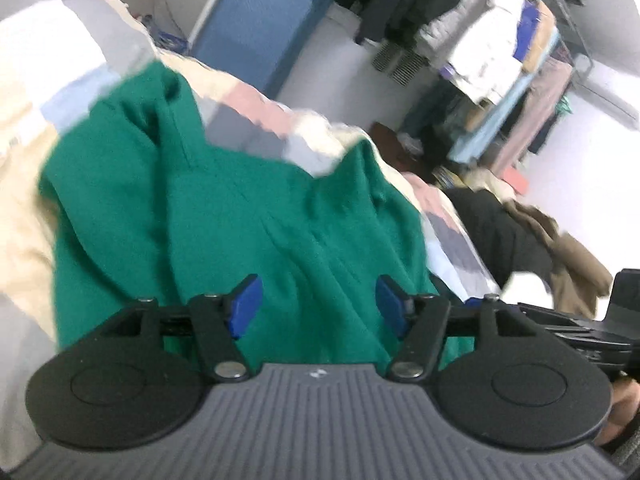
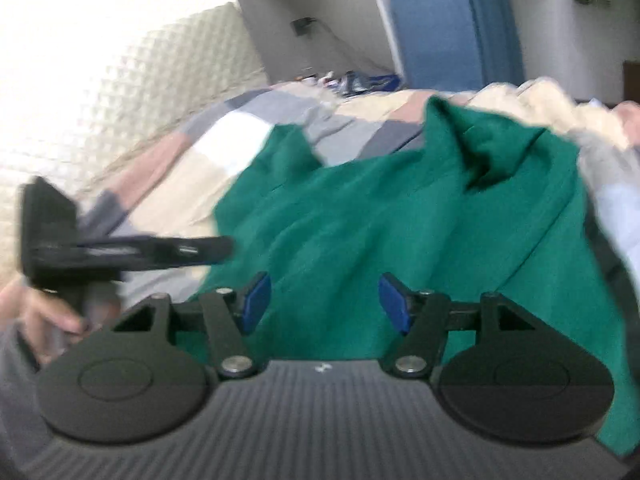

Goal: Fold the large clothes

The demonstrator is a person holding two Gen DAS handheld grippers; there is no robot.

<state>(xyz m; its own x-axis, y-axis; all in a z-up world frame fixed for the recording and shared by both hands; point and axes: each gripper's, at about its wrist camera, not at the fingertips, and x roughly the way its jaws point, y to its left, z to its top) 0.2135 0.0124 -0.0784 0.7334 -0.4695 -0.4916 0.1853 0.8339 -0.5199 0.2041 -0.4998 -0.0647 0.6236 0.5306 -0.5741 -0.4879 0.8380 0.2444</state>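
A large green garment point(image 1: 224, 216) lies rumpled on a patchwork bed cover point(image 1: 72, 80). It also shows in the right wrist view point(image 2: 400, 216). My left gripper point(image 1: 318, 304) is open, its blue pads apart just above the near part of the garment. My right gripper point(image 2: 324, 300) is open too, over the near edge of the garment. The left gripper's body point(image 2: 120, 252) shows at the left of the right wrist view, beside the garment. Both views are blurred by motion.
A blue padded board point(image 1: 256, 28) leans on the wall behind the bed. A clothes rack point(image 1: 512, 60) with hanging clothes stands at the right. A dark coat and a brown garment point(image 1: 560, 256) lie at the bed's right side. A quilted headboard point(image 2: 120, 92) is at the left.
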